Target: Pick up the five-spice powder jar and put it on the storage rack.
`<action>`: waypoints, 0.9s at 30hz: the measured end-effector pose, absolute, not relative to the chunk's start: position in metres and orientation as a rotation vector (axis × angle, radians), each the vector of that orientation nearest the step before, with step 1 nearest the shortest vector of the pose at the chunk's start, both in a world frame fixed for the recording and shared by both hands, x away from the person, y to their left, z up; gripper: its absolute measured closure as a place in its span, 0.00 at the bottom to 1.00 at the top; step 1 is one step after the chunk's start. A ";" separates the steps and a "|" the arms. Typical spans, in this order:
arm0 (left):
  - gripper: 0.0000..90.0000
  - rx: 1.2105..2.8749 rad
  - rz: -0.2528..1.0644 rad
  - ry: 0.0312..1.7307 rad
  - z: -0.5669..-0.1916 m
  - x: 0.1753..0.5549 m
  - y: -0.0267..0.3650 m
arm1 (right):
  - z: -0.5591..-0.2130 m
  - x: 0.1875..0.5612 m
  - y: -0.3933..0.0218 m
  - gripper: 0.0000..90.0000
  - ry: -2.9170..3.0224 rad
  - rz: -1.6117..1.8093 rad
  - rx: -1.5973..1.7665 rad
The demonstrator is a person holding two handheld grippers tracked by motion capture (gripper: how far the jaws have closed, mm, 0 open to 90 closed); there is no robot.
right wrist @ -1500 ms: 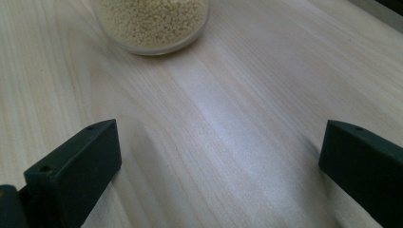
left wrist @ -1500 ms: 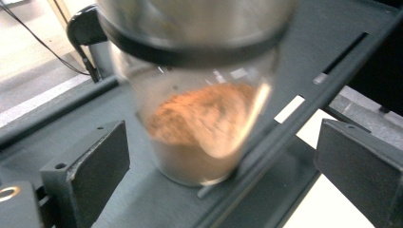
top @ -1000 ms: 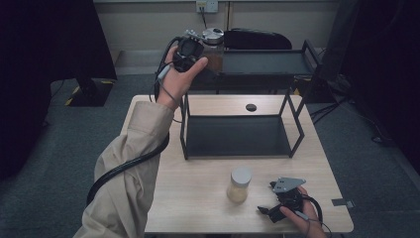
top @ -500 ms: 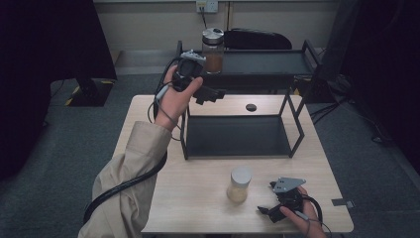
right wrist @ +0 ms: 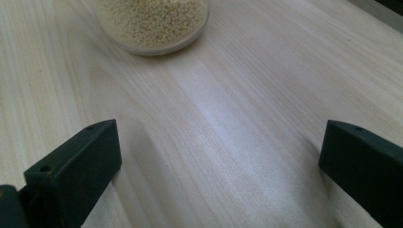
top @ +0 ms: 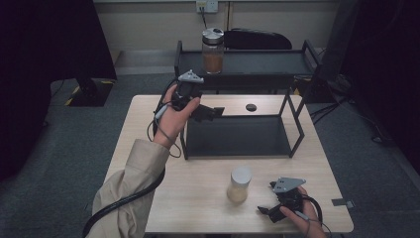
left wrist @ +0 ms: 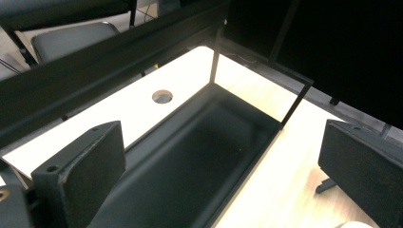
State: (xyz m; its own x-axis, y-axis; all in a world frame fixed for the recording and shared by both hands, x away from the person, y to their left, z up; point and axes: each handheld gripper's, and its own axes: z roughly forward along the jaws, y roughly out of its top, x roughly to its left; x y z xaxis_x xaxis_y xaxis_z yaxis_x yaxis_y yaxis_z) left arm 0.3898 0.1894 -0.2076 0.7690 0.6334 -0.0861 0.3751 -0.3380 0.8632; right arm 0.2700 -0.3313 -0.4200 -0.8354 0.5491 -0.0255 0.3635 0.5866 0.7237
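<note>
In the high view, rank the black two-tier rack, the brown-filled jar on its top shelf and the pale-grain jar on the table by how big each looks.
1. Black two-tier rack, by far the largest.
2 and 3. Brown-filled jar and pale-grain jar: they look much alike. The brown-filled one appears slightly taller, but it stands farther from the camera, so I would not rank them.

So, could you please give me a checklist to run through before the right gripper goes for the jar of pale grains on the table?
1. Right gripper open: ok, jaws stand wide apart in the right gripper view.
2. Nothing between its jaws: ok, bare table between them.
3. Pale-grain jar upright with its lid on: ok.
4. Path from the right gripper to the jar unobstructed: ok, the jar base lies straight ahead.
5. Left gripper out of the way: ok, open and empty, up at the rack's left end.
6. Room on the upper shelf beside the brown jar: ok.
</note>
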 end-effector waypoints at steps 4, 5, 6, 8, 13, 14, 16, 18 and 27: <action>0.01 1.957 0.312 0.762 -0.221 0.387 0.193 | -0.420 0.270 -0.331 0.00 2.570 1.091 0.754; 0.01 1.956 0.307 0.760 -0.224 0.387 0.194 | -0.420 0.270 -0.331 0.00 2.570 1.091 0.754; 0.01 1.955 0.301 0.761 -0.229 0.386 0.195 | -0.420 0.270 -0.331 0.00 2.570 1.091 0.754; 0.01 1.965 0.292 0.758 -0.236 0.385 0.196 | -0.420 0.270 -0.331 0.00 2.570 1.091 0.755; 0.01 1.961 0.268 0.782 -0.252 0.382 0.199 | -0.420 0.270 -0.331 0.00 2.570 1.091 0.754; 0.01 1.959 0.265 0.781 -0.255 0.382 0.200 | -0.420 0.270 -0.331 0.00 2.570 1.091 0.755; 0.01 1.962 0.264 0.788 -0.259 0.380 0.201 | -0.420 0.270 -0.331 0.00 2.570 1.091 0.756; 0.01 1.961 0.259 0.786 -0.266 0.378 0.203 | -0.420 0.270 -0.331 0.00 2.569 1.091 0.756; 0.01 1.964 0.244 0.794 -0.289 0.371 0.209 | -0.420 0.270 -0.331 0.00 2.569 1.091 0.759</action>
